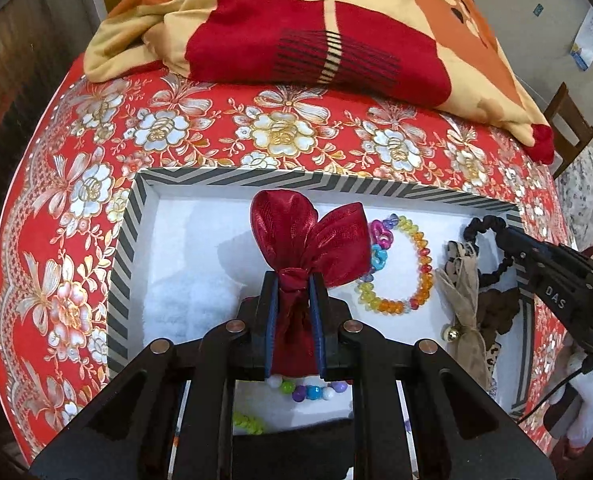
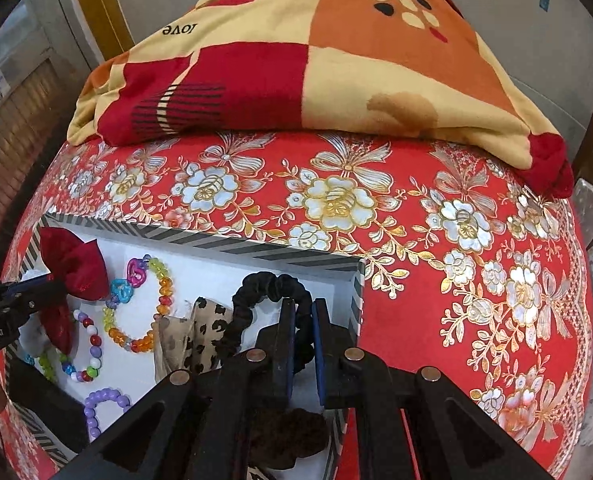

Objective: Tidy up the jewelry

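Broadly, a red floral-patterned tablecloth (image 1: 276, 132) bears a shallow white-lined box with a grey-striped rim (image 1: 232, 178). Inside it, the left gripper (image 1: 295, 280) pinches a shiny red satin bow (image 1: 308, 236) at its knot, while the right gripper (image 2: 303, 308) stands slightly parted around a black ruffled scrunchie (image 2: 256, 288).

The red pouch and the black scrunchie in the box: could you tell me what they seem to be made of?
Red pouch: probably satin or organza, glossy and slightly sheer with crisp folds. Black scrunchie: probably matte velvety fabric over elastic, ruffled in tight gathers.
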`<state>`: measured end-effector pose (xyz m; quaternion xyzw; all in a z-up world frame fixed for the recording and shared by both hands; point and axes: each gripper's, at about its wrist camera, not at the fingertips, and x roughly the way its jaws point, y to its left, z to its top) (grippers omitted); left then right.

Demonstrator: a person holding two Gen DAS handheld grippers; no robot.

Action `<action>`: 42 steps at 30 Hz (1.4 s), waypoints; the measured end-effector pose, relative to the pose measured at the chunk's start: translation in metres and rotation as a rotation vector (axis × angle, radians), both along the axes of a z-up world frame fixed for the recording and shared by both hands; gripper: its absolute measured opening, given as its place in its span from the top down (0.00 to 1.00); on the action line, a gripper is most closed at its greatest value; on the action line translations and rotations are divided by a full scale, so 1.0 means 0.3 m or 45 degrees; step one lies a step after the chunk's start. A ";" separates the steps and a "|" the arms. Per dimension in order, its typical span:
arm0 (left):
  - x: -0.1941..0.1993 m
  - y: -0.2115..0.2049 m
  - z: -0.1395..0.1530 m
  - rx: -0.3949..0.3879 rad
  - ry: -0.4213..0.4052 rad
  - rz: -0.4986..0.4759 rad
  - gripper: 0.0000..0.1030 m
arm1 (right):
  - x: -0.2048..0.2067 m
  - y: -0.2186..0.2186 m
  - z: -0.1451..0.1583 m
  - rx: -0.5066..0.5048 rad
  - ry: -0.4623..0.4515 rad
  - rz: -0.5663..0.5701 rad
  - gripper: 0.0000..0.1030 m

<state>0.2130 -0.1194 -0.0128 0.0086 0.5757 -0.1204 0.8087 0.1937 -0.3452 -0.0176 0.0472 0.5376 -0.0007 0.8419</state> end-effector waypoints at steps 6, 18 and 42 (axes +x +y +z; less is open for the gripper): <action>0.000 0.000 -0.002 0.025 -0.003 0.007 0.61 | -0.019 0.029 0.027 0.001 -0.034 0.034 0.66; -0.103 0.007 0.109 0.045 -0.118 0.018 0.49 | -0.165 0.073 0.167 0.072 -0.136 0.039 0.65; -0.485 0.047 0.229 0.079 -0.272 0.069 0.49 | -0.522 0.231 0.240 0.160 -0.174 0.026 0.63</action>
